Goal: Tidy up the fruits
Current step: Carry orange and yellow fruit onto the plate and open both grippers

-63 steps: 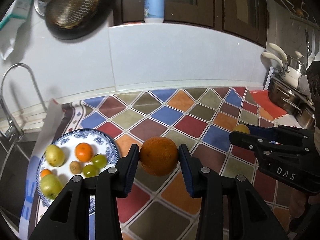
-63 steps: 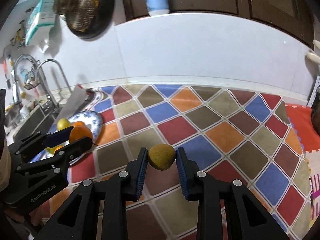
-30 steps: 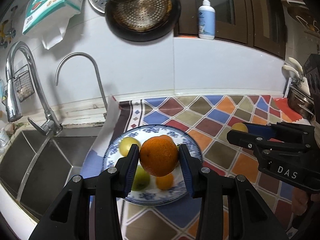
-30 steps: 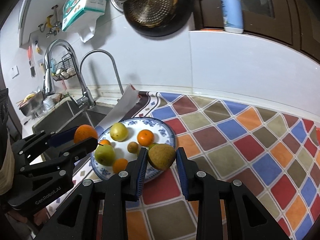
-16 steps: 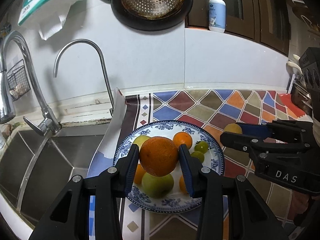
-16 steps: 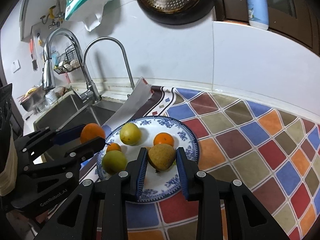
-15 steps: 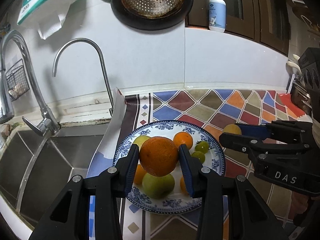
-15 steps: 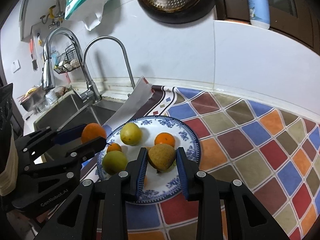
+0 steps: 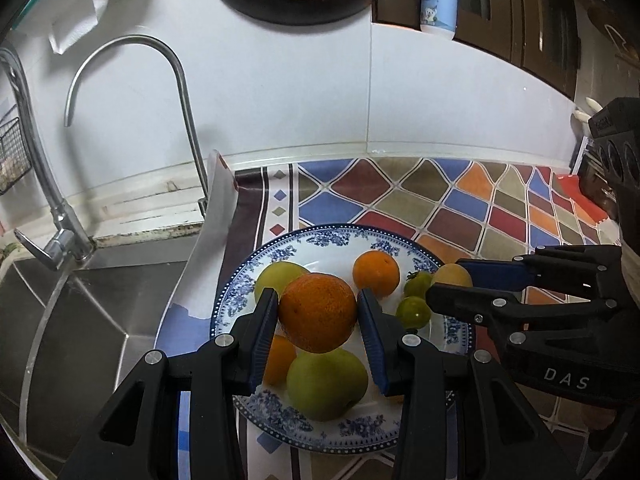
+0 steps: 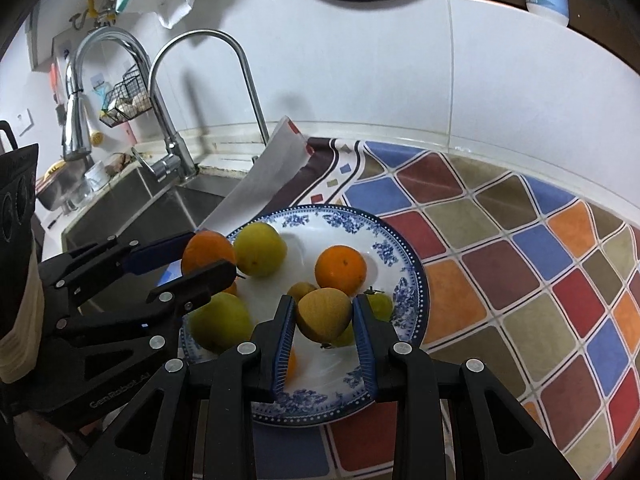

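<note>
Fruit delivery under way, both claws loaded, both above the blue-and-white plate [image 9: 452, 330].

Left claw [image 9: 318, 314]: closed on a large orange [image 9: 318, 312], pads against its two sides. Orange hangs over the near-left part of the plate, above a green pear-like fruit [image 9: 326, 384] and a small orange fruit [image 9: 280, 358].

Right claw [image 10: 324, 316]: closed on a brownish-yellow fruit [image 10: 324, 314], kiwi-like, kind not certain. It hangs over the near-middle of the plate, beside a small orange [image 10: 340, 270] and small green fruits [image 10: 378, 304].

Also on the plate: a yellow-green round fruit [image 10: 260, 248] at the back left. Plate sits on the patterned mat [image 10: 520, 280] covering the tabletop, close to the sink [image 10: 132, 216] edge.

Step in hand, as I judge it: set both fruits down on the plate.

How to do it well:
- Bare porcelain shows mostly at the back centre and near the front rim. Aim for those gaps, not on top of fruit already lying there.
- Lower until each fruit rests on the plate before opening; a drop from height would let a round fruit roll, and the sink side is close.
- Claws are near each other. Release one at a time, and lift straight up so the open fingers do not knock neighbours.
- Large orange needs the wider gap; place it first.
</note>
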Demonstrator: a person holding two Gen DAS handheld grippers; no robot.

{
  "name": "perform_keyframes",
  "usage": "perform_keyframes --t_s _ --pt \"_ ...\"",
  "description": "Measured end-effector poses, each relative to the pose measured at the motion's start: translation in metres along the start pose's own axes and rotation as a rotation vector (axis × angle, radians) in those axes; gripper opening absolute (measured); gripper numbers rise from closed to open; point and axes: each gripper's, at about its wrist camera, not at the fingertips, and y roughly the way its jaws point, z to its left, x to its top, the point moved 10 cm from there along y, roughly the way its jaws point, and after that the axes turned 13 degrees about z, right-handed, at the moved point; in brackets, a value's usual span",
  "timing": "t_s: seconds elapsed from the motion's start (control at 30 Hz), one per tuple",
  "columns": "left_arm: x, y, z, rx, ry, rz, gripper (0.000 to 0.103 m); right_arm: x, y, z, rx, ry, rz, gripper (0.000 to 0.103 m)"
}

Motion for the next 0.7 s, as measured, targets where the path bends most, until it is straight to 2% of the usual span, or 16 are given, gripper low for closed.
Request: perform_keyframes --t_s 0.13,0.2,0.37,0.53,0.63,0.7 --pt "0.000 0.002 -0.001 -0.006 0.010 -0.003 0.041 -0.001 0.004 -0.003 -0.005 0.013 0.010 0.030" --pt "0.002 0.000 -0.002 -0.007 0.017 -0.013 0.046 -0.001 0.003 -0.002 -0.007 0.016 0.007 0.030" --pt "0.001 -0.013 0.002 0.012 0.001 -0.040 0.048 -0.002 -0.003 -0.003 -0.027 0.023 -0.002 0.031" --pt "-0.006 -0.035 0.002 0.045 -0.020 -0.067 0.059 -0.007 -0.021 -0.005 -0.068 0.031 -0.032 0.032" --pt "-0.011 -0.049 0.000 0.067 -0.037 -0.075 0.065 -0.015 -0.036 -0.008 -0.095 0.042 -0.052 0.040" --pt "-0.016 -0.059 -0.005 0.080 -0.045 -0.088 0.073 -0.023 -0.049 -0.012 -0.117 0.061 -0.073 0.041"
